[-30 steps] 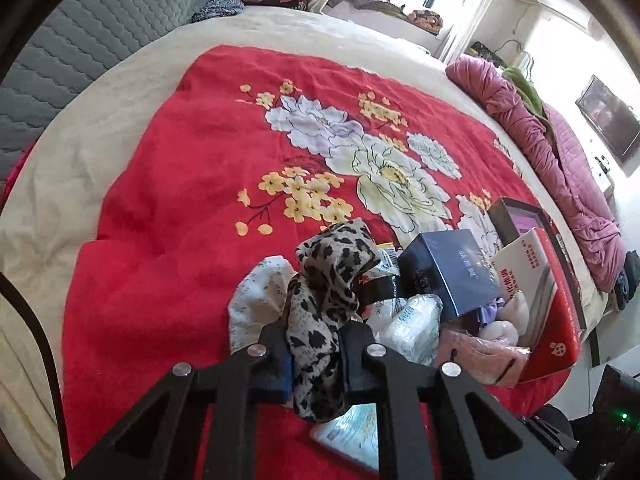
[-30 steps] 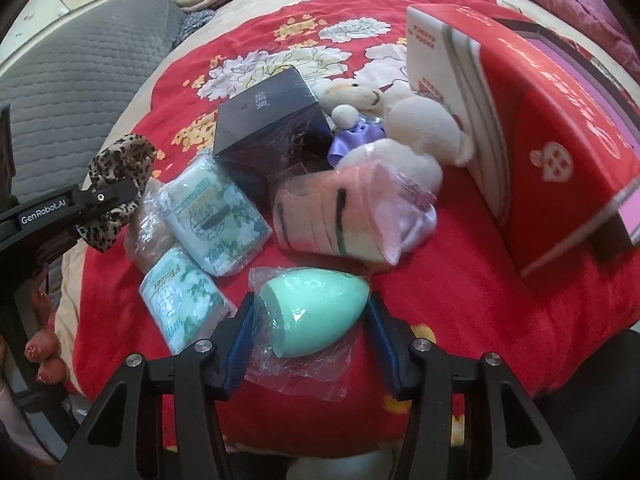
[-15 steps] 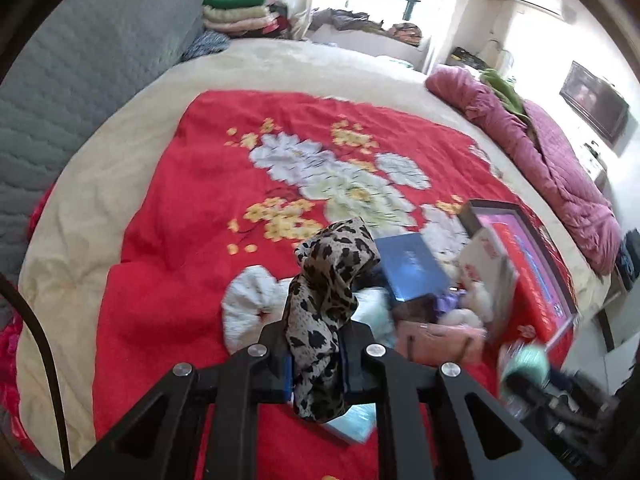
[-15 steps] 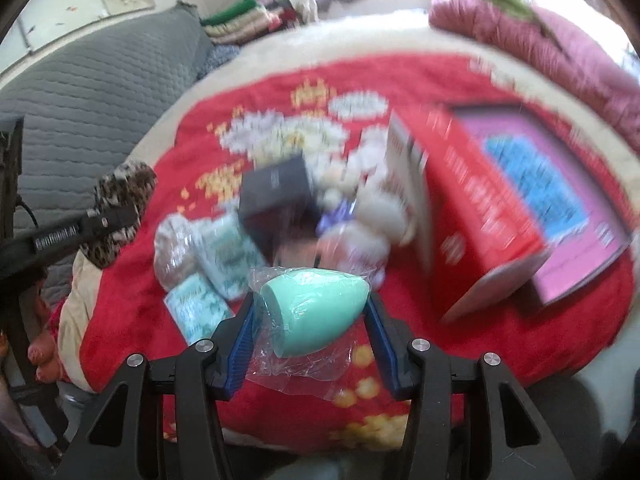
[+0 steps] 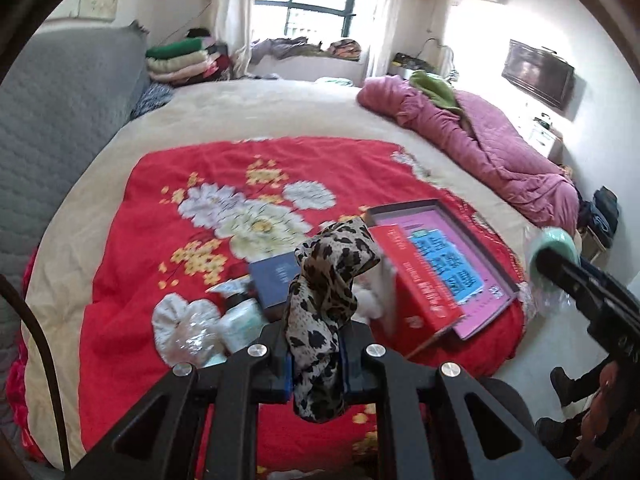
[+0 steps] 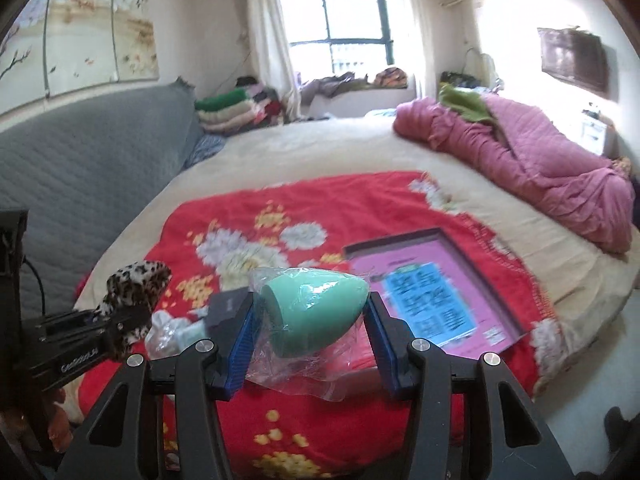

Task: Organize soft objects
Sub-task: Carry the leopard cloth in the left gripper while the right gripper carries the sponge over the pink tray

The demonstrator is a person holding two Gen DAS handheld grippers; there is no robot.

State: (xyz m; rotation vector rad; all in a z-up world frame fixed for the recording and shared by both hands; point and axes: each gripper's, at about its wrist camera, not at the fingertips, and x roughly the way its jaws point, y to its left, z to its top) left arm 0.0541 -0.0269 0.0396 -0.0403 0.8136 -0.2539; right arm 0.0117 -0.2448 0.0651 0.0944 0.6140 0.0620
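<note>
My left gripper (image 5: 316, 364) is shut on a leopard-print scrunchie (image 5: 328, 304), which stands up between the pads, lifted over the near edge of the red flowered blanket (image 5: 192, 208). In the right wrist view my right gripper (image 6: 310, 336) is shut on a mint-green egg-shaped sponge (image 6: 314, 312) in a clear plastic bag, held above the bed. That view also shows the scrunchie (image 6: 136, 284) at the left, and the left wrist view shows the sponge (image 5: 554, 248) at the right. Below lie a red box (image 5: 420, 280), its pink-lined lid (image 5: 448, 240), a dark blue box (image 5: 276, 280) and wrapped packets (image 5: 188, 324).
A pink quilt (image 6: 540, 164) lies bunched along the bed's right side. A grey padded headboard (image 6: 80, 160) runs along the left, with folded clothes (image 6: 232, 108) stacked at the far corner. Floor shows beyond the bed's near right edge. A person's feet (image 6: 60, 424) show at lower left.
Both grippers have risen and tilted up with their loads, so the items on the blanket look smaller and the window and walls have come into view. Neither grip has changed.
</note>
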